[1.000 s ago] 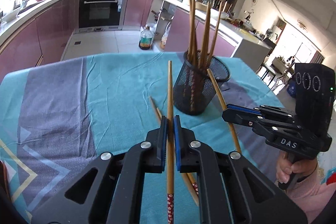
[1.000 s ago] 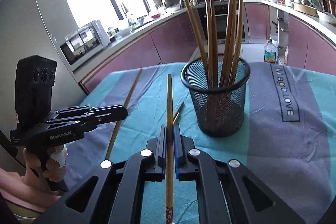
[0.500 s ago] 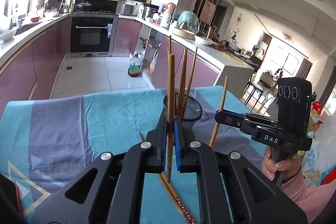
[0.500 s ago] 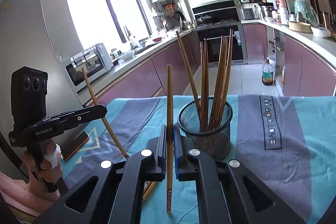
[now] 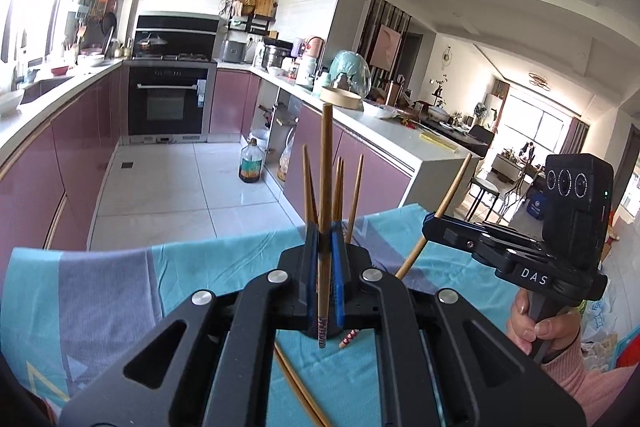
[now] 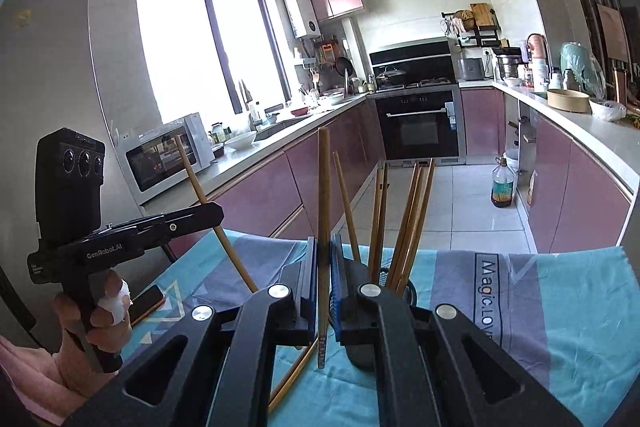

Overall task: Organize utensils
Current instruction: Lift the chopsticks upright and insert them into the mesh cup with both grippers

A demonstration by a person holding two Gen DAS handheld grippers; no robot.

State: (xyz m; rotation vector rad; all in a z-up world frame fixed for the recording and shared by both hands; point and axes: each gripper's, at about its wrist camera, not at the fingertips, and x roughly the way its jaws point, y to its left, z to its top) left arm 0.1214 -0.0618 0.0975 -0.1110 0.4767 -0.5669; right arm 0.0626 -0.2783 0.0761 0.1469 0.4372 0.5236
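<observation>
My left gripper (image 5: 324, 239) is shut on a wooden chopstick (image 5: 325, 179) and holds it upright above the table. My right gripper (image 6: 323, 255) is shut on another chopstick (image 6: 323, 195), also upright. Each gripper shows in the other's view, the right one (image 5: 434, 227) with its slanted chopstick (image 5: 448, 195), the left one (image 6: 212, 213) likewise. The black mesh holder (image 6: 406, 291) with several chopsticks (image 6: 412, 219) stands just behind both grippers, mostly hidden. Loose chopsticks lie on the cloth (image 5: 298, 387) (image 6: 292, 379).
The table has a teal and grey cloth (image 5: 120, 291). A phone (image 6: 146, 303) lies near its left edge. Kitchen counters, an oven (image 5: 168, 103) and a bottle on the floor (image 5: 250, 167) lie beyond the table.
Both grippers have lifted and tilted upward with their chopsticks, from lying low over the cloth to standing upright. The holder now sits low and mostly hidden behind the fingers.
</observation>
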